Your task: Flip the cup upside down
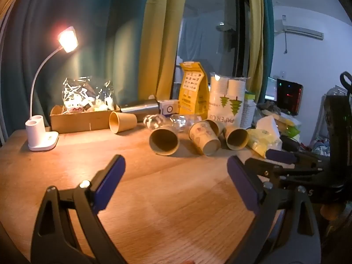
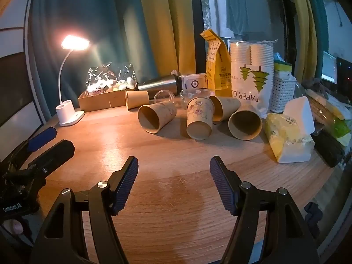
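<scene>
Several brown paper cups lie on their sides on the wooden table [image 1: 154,193]. One cup [image 1: 164,141] points its mouth at me, a printed cup [image 1: 204,136] shows its base, another [image 1: 236,139] lies to its right, and one [image 1: 122,122] lies by the cardboard box. In the right wrist view they show as the left cup [image 2: 156,116], the printed cup [image 2: 199,118] and the right cup [image 2: 244,122]. My left gripper [image 1: 176,167] is open and empty above the table, short of the cups. My right gripper [image 2: 173,167] is open and empty too.
A lit white desk lamp [image 1: 41,136] stands at the left. A cardboard box [image 1: 81,118] with wrapped items, a steel flask [image 1: 140,107], a yellow bag [image 1: 193,92], a pack of paper cups [image 1: 226,99] and a tissue pack [image 2: 288,140] line the back and right.
</scene>
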### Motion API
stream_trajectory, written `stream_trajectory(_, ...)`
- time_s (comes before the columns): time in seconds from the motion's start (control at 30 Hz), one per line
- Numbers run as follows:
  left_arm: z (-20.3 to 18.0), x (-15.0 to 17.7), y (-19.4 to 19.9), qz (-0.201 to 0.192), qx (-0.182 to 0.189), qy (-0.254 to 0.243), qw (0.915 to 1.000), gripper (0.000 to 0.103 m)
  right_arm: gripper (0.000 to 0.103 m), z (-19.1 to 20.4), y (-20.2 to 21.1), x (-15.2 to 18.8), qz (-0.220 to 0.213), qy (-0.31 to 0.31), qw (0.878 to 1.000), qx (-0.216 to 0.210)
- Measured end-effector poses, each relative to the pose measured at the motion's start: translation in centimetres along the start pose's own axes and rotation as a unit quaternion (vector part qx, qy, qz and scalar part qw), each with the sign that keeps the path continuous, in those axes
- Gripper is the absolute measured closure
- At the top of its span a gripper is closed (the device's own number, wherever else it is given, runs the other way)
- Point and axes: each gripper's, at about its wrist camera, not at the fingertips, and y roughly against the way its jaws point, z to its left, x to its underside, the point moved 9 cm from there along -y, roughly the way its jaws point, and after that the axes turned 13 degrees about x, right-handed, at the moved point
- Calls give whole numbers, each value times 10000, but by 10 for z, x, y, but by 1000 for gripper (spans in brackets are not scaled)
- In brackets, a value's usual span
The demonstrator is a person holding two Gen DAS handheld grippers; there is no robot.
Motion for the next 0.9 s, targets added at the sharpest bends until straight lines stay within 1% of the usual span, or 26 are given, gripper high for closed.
stream_trajectory(0.27,-2,1,0,25,15,-60,10000,8,32,-4,-2,1,24,-90,10000,-33)
stream_trajectory(0.9,2,0,-1,47,-21,1,10000,8,32,-2,-4,5,71,-76,9999,-38)
